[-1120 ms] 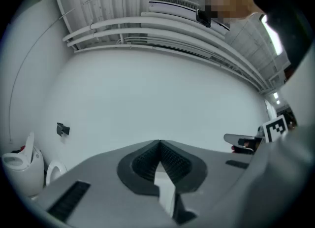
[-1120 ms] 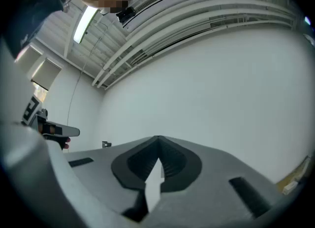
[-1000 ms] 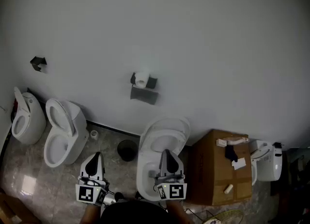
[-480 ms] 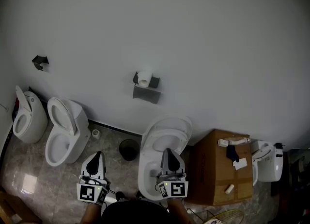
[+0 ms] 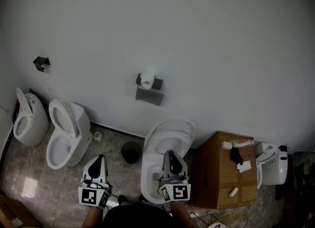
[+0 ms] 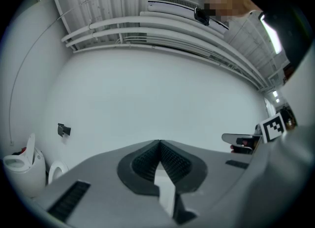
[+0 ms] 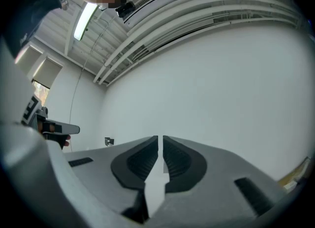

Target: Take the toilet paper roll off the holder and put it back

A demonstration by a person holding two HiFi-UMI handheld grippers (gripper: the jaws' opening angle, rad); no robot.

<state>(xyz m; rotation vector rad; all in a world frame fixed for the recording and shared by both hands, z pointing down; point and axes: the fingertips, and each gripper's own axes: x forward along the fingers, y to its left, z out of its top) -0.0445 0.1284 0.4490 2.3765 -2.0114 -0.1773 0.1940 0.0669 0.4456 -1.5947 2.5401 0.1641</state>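
Observation:
A white toilet paper roll (image 5: pixel 146 79) sits on a dark wall holder (image 5: pixel 149 94) on the white wall, far ahead of both grippers. My left gripper (image 5: pixel 98 159) is low in the head view, above the floor, its jaws shut with nothing between them (image 6: pixel 158 142). To its right, my right gripper (image 5: pixel 169 153) hangs over a white toilet bowl (image 5: pixel 162 148); its jaws are shut and hold nothing (image 7: pixel 160 137). In both gripper views only bare wall lies beyond the jaw tips; the roll is hidden there.
Two more white toilets (image 5: pixel 64 133) (image 5: pixel 27 118) stand at the left, with a small dark wall bracket (image 5: pixel 41 62) above them. A dark round bin (image 5: pixel 131 152) sits on the floor by the middle toilet. A cardboard box (image 5: pixel 224 175) with small items stands at the right.
The head view has shifted slightly, so the roll and holder sit a little further right in the picture. Both grippers stay low and shut.

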